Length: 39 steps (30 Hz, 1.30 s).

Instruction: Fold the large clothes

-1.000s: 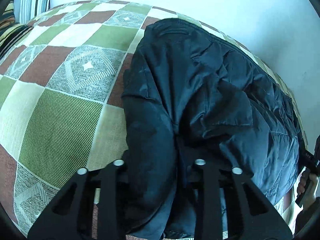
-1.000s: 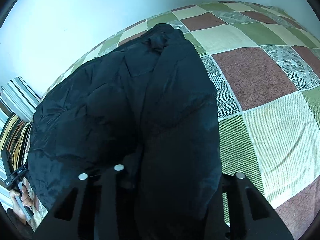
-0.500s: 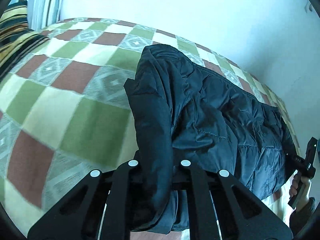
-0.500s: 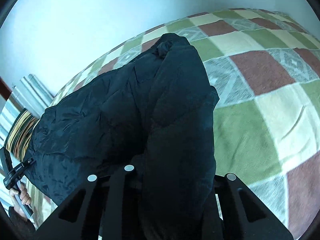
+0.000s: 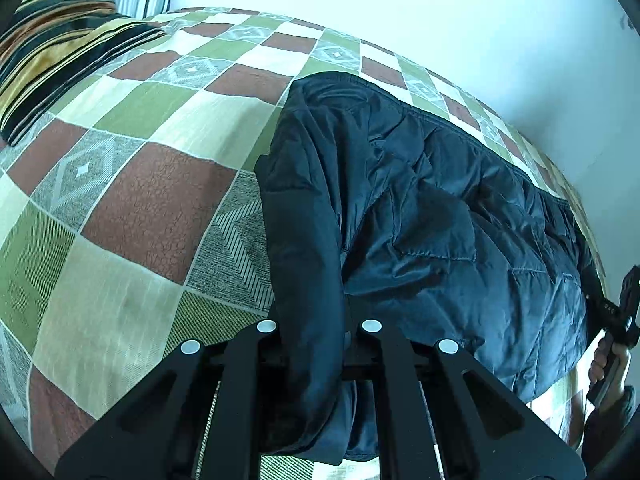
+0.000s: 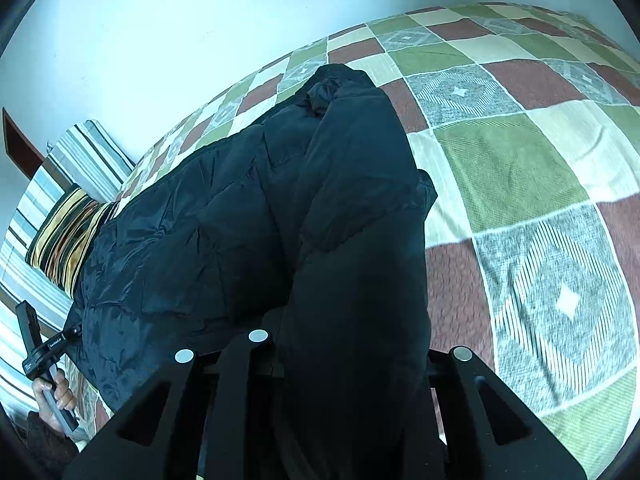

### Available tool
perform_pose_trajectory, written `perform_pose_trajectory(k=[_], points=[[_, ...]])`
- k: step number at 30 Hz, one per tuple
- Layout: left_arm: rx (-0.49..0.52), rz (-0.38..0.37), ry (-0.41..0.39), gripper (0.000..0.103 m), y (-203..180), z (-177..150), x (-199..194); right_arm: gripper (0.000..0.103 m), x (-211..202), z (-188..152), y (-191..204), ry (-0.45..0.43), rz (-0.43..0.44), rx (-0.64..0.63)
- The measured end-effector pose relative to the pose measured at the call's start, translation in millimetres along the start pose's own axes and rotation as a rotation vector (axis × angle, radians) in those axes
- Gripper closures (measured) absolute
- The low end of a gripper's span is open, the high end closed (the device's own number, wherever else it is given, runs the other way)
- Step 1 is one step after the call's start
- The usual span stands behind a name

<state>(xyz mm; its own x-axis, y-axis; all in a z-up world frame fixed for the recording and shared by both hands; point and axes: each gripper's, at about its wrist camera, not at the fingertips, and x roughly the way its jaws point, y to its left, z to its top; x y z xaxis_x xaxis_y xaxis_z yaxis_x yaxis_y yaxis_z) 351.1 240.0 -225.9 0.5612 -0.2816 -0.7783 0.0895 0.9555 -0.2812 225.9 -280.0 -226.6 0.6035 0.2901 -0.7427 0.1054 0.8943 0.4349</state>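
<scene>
A bed (image 5: 132, 216) covered in a checked quilt of green, brown, cream and grey squares stands against a pale wall (image 5: 400, 8), with striped pillows (image 5: 60, 40) at its head. A dark navy quilted jacket (image 5: 432, 216) lies across the quilt, its far edge near the wall. The left hand-held gripper (image 5: 314, 328) is clamped on a thick fold of the jacket's near edge, which hangs down between its fingers. The right hand-held gripper (image 6: 352, 344) is likewise clamped on a bulky fold at the jacket's other end, the padded cloth draping over and hiding its right finger. Both sets of jaws have just been closing on the cloth.
</scene>
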Motion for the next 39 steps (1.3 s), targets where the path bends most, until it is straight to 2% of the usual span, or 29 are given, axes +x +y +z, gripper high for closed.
perform_pose_trajectory(k=[6,13,17,18,20,22,24,25,30,35,37,38,39], points=[[0.024,0.01,-0.005,0.093,-1,2,-1,0.084,-8,-11,2,-0.007,-0.015,0.007],[0.055,0.027,0.008,0.092,-2,2,4,0.082,-4,-7,11,-0.017,-0.117,-0.061],[0.078,0.046,0.004,0.089,-5,1,3,0.076,-7,-8,11,-0.023,-0.151,-0.067],[0.086,0.054,0.001,0.086,-6,1,3,0.072,-8,-8,11,-0.025,-0.158,-0.063],[0.097,0.066,-0.007,0.081,-6,-1,0,0.07,-12,-8,10,-0.028,-0.171,-0.052],[0.104,0.079,-0.01,0.06,-5,-2,-5,0.066,-15,-9,10,-0.031,-0.193,-0.05],[0.114,0.111,-0.031,0.045,-3,-2,-12,0.059,-19,-9,13,-0.032,-0.234,-0.058],[0.117,0.126,-0.036,0.042,-3,-2,-14,0.059,-22,-9,16,-0.038,-0.264,-0.064],[0.108,0.149,-0.059,0.032,7,12,-23,0.058,-36,-9,33,-0.071,-0.352,-0.099],[0.106,0.097,0.003,0.028,9,33,-7,0.058,-47,-9,47,-0.098,-0.433,-0.145],[0.132,0.096,0.036,0.028,7,38,4,0.052,-53,-11,53,-0.136,-0.483,-0.18],[0.143,0.093,0.061,0.028,6,40,13,0.046,-56,-11,55,-0.154,-0.5,-0.191],[0.149,0.086,0.083,0.028,5,42,19,0.044,-61,-11,57,-0.185,-0.528,-0.21]])
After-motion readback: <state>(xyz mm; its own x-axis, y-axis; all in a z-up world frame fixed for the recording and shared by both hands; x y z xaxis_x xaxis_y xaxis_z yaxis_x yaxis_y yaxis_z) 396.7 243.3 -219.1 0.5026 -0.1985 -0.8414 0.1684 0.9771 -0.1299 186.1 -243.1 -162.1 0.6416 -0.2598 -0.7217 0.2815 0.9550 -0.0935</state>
